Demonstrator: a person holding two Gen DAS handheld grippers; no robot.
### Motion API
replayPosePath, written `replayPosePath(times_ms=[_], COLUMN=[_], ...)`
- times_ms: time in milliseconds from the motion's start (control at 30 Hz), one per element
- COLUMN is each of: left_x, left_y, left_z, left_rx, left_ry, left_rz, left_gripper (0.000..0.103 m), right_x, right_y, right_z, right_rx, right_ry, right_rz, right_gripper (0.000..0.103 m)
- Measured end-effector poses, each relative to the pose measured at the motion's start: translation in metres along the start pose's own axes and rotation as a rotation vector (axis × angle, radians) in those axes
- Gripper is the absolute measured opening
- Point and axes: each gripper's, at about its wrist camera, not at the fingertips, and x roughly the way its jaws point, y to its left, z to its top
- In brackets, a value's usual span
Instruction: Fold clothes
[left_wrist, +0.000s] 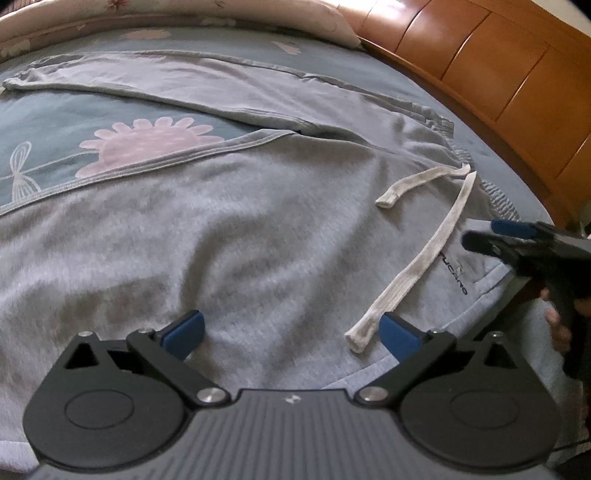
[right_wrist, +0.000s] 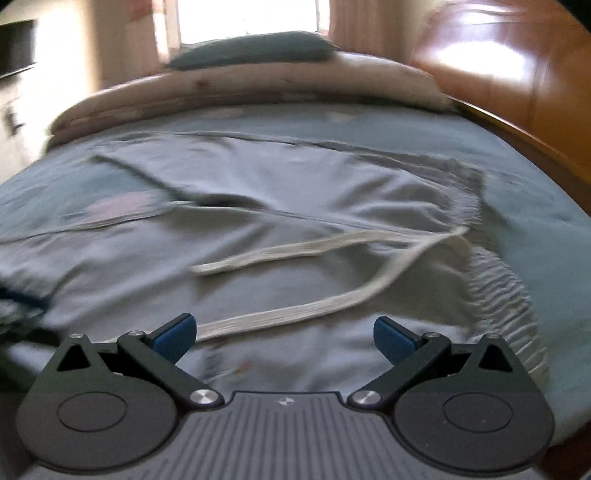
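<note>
Grey sweatpants (left_wrist: 229, 221) lie spread across the bed (left_wrist: 44, 122), waistband toward the wooden headboard (left_wrist: 498, 74), one leg reaching to the far edge by the folded quilt (left_wrist: 184, 18). Two white drawstrings (left_wrist: 424, 258) rest on the fabric. The left gripper (left_wrist: 291, 332) hovers over the pants, jaws wide, nothing between them. The right gripper (left_wrist: 491, 236) enters from the right edge, a hand (left_wrist: 561, 325) behind it.

Daylight enters through the overexposed bright window (right_wrist: 247, 16); right wrist view is motion-blurred, glare marks the glossy orange wooden headboard (right_wrist: 498, 62), and fisheye curvature bends the edges.
</note>
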Motion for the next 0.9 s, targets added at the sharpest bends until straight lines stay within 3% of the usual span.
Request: replayPosePath(times_ms=[100,267,900], left_x=[-0.002,-0.003,-0.001], left_y=[0.003,0.006,0.000], left_z=[-0.001,-0.001,-0.005], left_rx=[-0.017,-0.040,-0.043], left_ry=[-0.006,-0.014,-0.020], left_rz=[-0.009,-0.020,0.023], left_gripper=[0.100,0.101,0.102], right_x=[0.014,0.002,-0.002], right_y=[-0.017,-0.013,-0.015], right_z=[-0.007,-0.030,-0.036], right_rx=[0.074,0.016,0.005], right_ry=[0.062,0.032,-0.023], right_rz=[-0.024,-0.033,-0.043], right_gripper=[0.103,0.103,0.103])
